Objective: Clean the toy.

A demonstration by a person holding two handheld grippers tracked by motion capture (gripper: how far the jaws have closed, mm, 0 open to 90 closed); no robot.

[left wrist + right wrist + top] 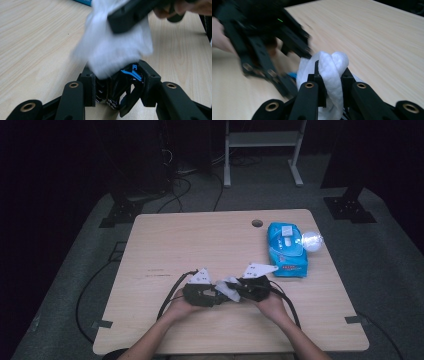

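between both grippers a white wipe (332, 72) sits pinched in each one's jaws, blue wipe pack (286, 249) nearby.

The high view looks forward and down from above the person's side, far enough off to take in the whole wooden table (200, 250) and the dark floor beyond. The left gripper view sits close behind its jaws, low over the tabletop. The right gripper view rides equally close, facing the opposite gripper. All 3 views share the white wipe (229, 287) (115, 50) (332, 70) between the 2 grippers.
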